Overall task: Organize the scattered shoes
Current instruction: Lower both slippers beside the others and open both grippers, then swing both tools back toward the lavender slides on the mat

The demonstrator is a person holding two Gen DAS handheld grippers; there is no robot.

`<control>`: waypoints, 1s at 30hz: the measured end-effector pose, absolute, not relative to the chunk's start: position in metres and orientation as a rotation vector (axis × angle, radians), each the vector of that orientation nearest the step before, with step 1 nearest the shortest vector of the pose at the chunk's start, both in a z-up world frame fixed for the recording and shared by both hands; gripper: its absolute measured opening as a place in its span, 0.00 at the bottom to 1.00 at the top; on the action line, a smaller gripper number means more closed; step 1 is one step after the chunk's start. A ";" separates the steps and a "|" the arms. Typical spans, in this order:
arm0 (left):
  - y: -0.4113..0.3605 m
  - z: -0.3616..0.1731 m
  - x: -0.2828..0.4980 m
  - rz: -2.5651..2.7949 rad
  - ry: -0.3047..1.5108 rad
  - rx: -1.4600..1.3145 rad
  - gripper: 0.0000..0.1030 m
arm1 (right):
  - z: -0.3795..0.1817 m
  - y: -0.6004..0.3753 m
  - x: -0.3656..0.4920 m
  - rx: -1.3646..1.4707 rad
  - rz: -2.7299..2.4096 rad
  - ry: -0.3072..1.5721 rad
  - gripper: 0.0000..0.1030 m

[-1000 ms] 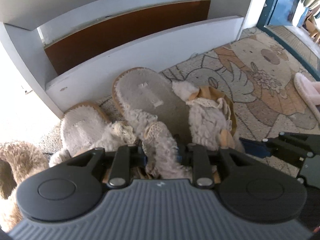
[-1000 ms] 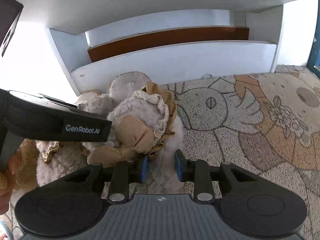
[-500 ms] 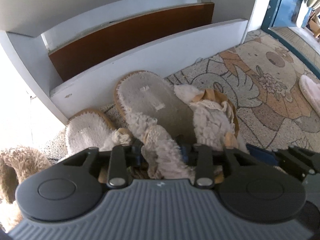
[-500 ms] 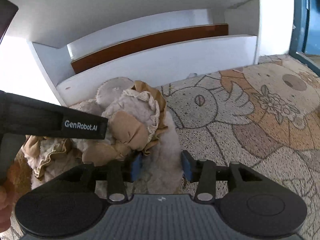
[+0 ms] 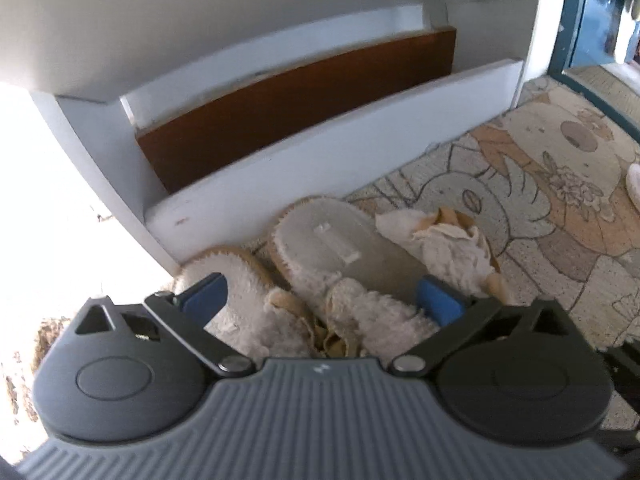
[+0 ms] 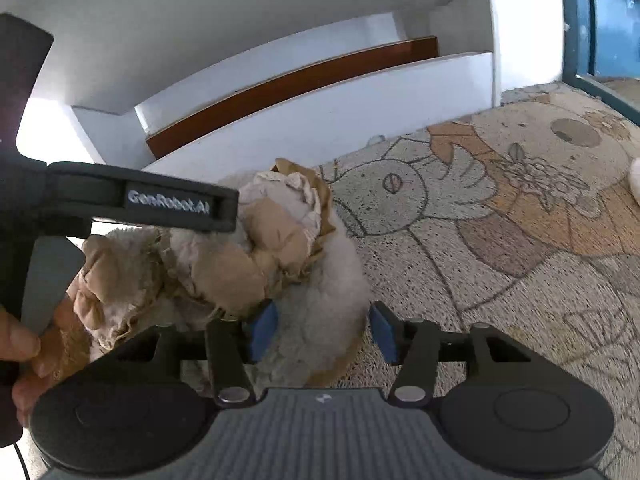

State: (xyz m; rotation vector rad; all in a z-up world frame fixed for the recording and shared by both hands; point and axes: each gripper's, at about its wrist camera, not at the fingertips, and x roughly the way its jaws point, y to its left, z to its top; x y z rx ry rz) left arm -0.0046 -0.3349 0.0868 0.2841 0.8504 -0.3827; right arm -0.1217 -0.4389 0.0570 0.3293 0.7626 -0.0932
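Fluffy cream slippers with tan frilled trim lie bunched on the rug against the white shoe shelf (image 5: 320, 152). One slipper (image 5: 340, 248) shows its grey sole and lies between the jaws of my left gripper (image 5: 320, 296), which are opening wide and do not touch it. Its mate (image 5: 236, 280) lies to the left, toe at the shelf. In the right wrist view, the woolly heel of another slipper (image 6: 320, 280) sits between the opening jaws of my right gripper (image 6: 323, 331), with the right pad clear of it. The left gripper's body (image 6: 168, 204) reaches over the pile.
A patterned animal rug (image 6: 520, 220) stretches to the right, and a pale slipper (image 5: 634, 176) lies at its far edge. A brown furry thing (image 5: 48, 336) sits at far left. A hand (image 6: 20, 344) holds the left gripper. The shelf has a brown board (image 6: 300, 80).
Both grippers were shut on slippers a second ago; their jaws have spread apart and let go. The slippers now rest on the rug by the shelf. The right gripper rolled slightly.
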 end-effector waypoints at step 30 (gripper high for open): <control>-0.405 0.146 -0.141 -0.761 0.840 0.365 1.00 | 0.112 -0.516 -0.317 0.611 -0.513 0.591 0.83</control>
